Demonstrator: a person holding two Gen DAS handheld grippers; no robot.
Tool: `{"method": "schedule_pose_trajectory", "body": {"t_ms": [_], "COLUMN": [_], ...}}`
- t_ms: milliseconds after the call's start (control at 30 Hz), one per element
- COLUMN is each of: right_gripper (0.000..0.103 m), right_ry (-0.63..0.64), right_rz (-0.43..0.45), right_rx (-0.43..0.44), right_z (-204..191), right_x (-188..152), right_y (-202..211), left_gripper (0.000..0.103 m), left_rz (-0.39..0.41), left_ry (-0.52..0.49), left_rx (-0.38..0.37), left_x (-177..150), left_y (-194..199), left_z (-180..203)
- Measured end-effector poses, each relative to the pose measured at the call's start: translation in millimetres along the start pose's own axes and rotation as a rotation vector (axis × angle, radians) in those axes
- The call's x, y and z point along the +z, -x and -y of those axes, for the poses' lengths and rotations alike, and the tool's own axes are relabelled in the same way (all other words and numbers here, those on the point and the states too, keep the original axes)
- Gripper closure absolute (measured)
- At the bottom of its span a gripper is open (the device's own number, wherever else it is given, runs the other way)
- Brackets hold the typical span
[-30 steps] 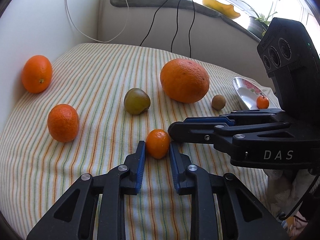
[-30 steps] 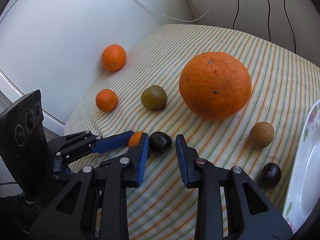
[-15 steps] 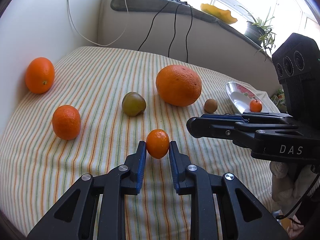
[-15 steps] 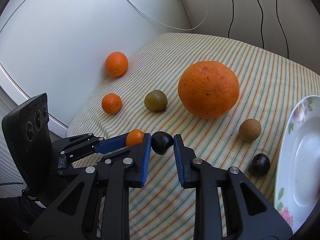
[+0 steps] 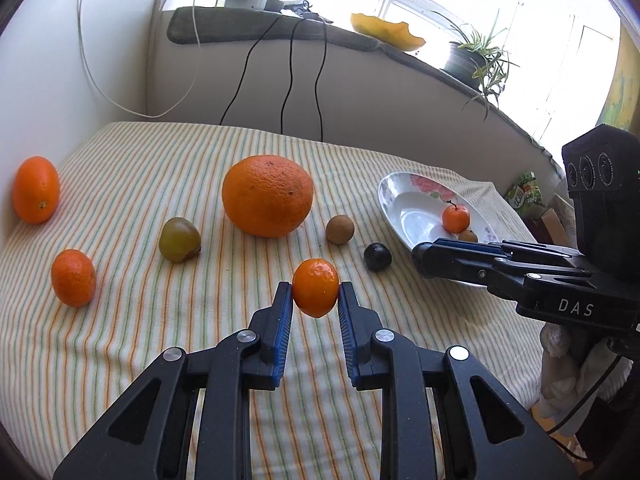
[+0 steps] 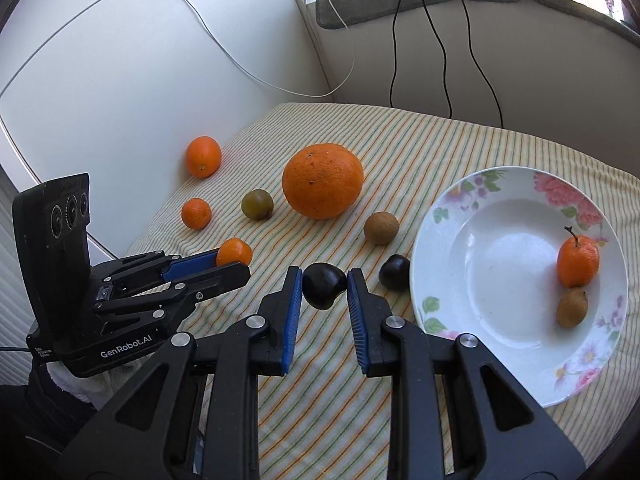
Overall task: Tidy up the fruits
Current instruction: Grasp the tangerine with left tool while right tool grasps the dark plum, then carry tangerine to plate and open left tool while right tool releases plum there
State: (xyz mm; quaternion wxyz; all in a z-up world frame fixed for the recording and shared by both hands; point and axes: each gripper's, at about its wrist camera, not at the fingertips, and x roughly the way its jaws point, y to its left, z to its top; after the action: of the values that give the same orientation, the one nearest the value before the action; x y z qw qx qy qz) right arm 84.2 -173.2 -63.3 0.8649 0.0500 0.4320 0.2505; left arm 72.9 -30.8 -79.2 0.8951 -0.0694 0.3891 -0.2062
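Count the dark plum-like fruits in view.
2. One dark fruit is clamped in the right gripper; the other dark fruit lies on the striped cloth beside the plate. Others may be hidden.

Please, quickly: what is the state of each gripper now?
Left gripper: shut on the small orange.
Right gripper: shut on the dark fruit.

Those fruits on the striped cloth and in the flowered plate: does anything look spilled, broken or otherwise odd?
Nothing looks spilled or damaged. The plate sits upright with a stemmed tangerine and a small brown fruit inside. The rest lie scattered on the striped cloth, except a small orange and a dark plum, each held between jaws.
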Motion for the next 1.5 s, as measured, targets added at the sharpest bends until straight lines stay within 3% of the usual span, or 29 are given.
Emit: {"method": "schedule_pose_trajectory", "body": {"t_ms": [433,1300,1433,1500], "right_gripper": [0.079,0.079,0.076,0.063], "right_ry": [-0.052,-0.054,-0.05,-0.055], "right_rz": [0.044,0.033,0.035,0.042], "right_rx": [-0.167,-0.236,-0.245,-0.261], "right_z": [50,70,68,69], "right_x": [-16,-27,-27,-27], "right_y": [35,33,34,35], "left_gripper": [0.082,0.081,0.059,0.059], "left_rz": [-0.015,-0.061,-0.053,-0.052], "left_ry": [-0.096,-0.171,-0.161,-0.152], "left_rx": [-0.065,-0.078,-0.061,-0.063], "left_x": [15,20,20,21], "left_y": [-24,-52,-50,-49], "left_z": [56,95,94,92]}}
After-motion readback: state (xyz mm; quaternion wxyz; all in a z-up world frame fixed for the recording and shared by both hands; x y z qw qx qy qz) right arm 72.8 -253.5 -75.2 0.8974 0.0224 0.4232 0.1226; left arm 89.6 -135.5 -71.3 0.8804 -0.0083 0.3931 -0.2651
